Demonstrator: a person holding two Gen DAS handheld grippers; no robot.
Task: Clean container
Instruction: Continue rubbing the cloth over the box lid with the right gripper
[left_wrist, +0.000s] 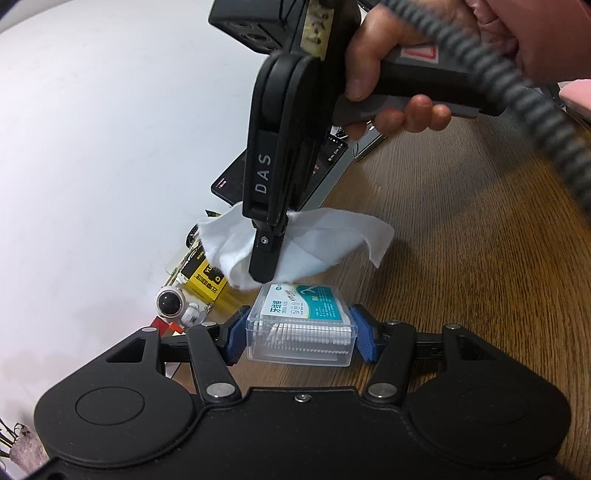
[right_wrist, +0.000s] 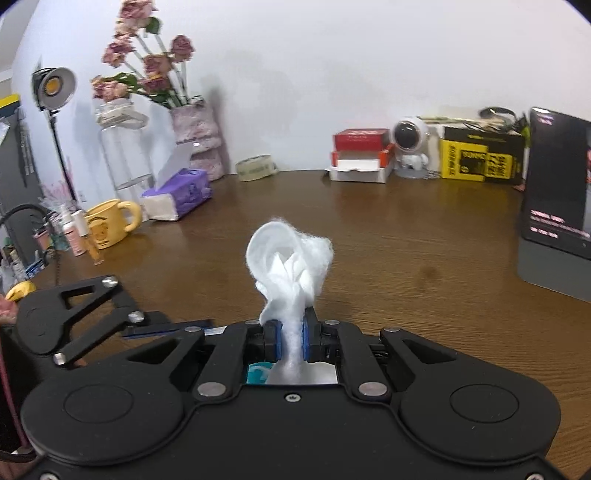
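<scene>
Your right tool is clamped on a bunched white wipe and hangs just above the far edge of the clear floss-pick container — bring it down until the cloth, not the hard fingertips, meets the lid, then draw it toward the near edge in flat, light strokes. Your left tool has its blue pads pressed against the box's left and right sides, holding it over the wooden worktop — keep that squeeze steady so it can't skid.

We see the container on the desk, between our left gripper's fingers. Our right gripper hangs just above its far edge, a wipe pinched in it. Boxes line the desk's back edge.
</scene>
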